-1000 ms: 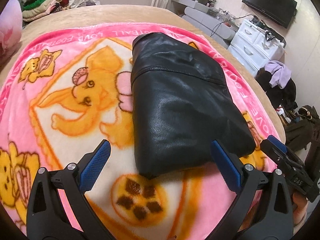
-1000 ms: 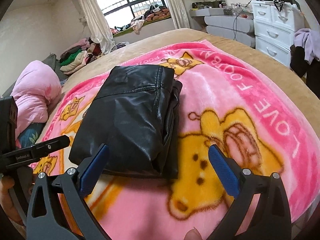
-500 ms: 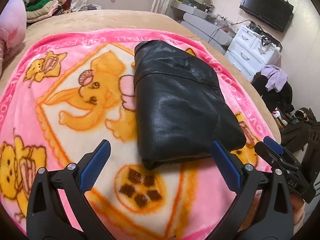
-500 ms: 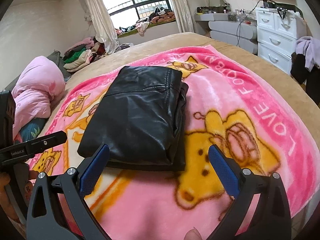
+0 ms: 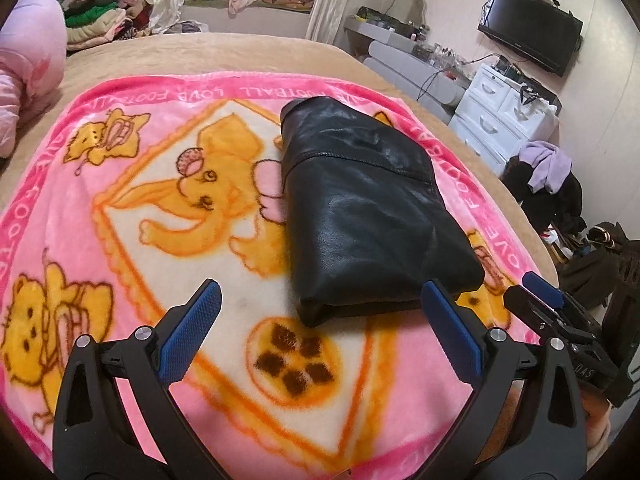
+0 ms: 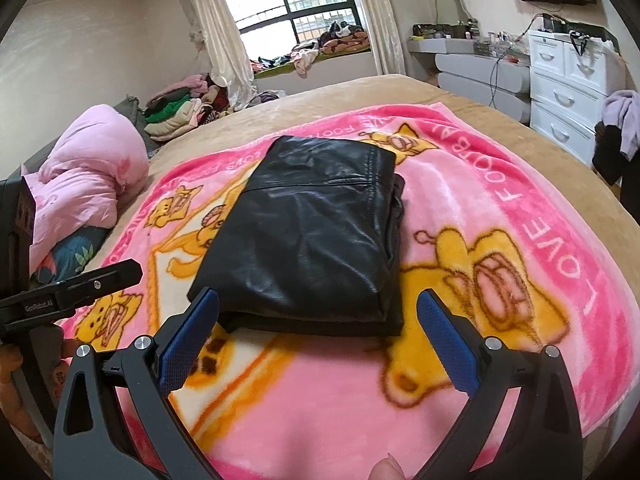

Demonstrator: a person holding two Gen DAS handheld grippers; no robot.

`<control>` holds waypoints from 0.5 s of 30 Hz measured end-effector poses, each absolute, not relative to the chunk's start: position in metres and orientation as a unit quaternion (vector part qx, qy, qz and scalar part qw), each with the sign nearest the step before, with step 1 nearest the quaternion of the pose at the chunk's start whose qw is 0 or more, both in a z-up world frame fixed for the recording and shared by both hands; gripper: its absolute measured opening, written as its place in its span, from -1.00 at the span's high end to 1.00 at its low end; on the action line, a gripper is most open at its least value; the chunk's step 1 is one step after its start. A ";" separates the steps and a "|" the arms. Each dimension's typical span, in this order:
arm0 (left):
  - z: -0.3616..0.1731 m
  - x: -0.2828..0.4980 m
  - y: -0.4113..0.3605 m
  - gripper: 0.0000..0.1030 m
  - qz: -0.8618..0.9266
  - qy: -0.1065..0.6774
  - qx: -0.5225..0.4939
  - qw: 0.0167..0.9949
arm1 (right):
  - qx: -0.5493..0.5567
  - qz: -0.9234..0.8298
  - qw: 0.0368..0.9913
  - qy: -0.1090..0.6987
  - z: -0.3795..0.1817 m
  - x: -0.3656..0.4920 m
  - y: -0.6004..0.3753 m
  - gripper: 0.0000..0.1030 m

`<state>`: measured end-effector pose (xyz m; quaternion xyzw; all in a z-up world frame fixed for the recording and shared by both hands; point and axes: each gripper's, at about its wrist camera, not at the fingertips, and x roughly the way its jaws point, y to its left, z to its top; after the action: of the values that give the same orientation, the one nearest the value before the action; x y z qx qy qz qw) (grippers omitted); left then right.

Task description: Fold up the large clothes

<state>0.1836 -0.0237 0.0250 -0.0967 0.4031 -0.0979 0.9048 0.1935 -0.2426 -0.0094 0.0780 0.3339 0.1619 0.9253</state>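
Garment: a black leather garment, folded into a thick rectangular bundle (image 5: 372, 208), lies flat on the pink fleece blanket with yellow cartoon animals (image 5: 132, 208), touched by neither tool.
Garment edges: the near end is a rounded fold; a stitched seam crosses the far part; in the right wrist view (image 6: 316, 240) the layers show stacked along its right side.
Blanket: spread over a bed with a tan cover (image 5: 224, 56); the tan cover shows beyond the garment's far end and right of the garment.
Left hand-held gripper (image 5: 320, 328): fingers wide apart, blue pads (image 5: 192, 332) empty, held above the blanket just short of the garment's near end.
Right hand-held gripper (image 6: 318, 334): fingers wide apart, nothing between them, also just short of the garment's near end; its left pad overlaps the garment's near left corner in the picture, contact not clear.
Open room: bare blanket lies left of the garment, right of it, and between it and both tools.
Beside the bed: a pink bundled quilt (image 6: 88, 184) well left of the garment; a white chest of drawers (image 6: 568, 92) well to its right.
Writing: the blanket's border reads "LOVE FOOTBALL" (image 5: 196, 94); the left tool's side, seen from the right wrist, reads "GenRobot.AI" (image 6: 38, 306).
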 end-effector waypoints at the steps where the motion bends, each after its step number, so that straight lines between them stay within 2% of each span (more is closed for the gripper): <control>1: 0.026 0.181 -0.022 -0.82 -0.097 0.401 -0.099 0.906 | 0.077 0.163 0.925 0.333 -0.009 0.193 -0.241 -0.91; 15: 0.023 0.163 -0.001 -0.82 -0.088 0.389 -0.110 0.911 | 0.080 0.177 0.925 0.328 -0.015 0.182 -0.223 -0.91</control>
<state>0.1625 -0.0008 0.0226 -0.1101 0.3886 -0.0879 0.9106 0.1820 -0.2231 -0.0151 0.0797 0.3277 0.1768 0.9247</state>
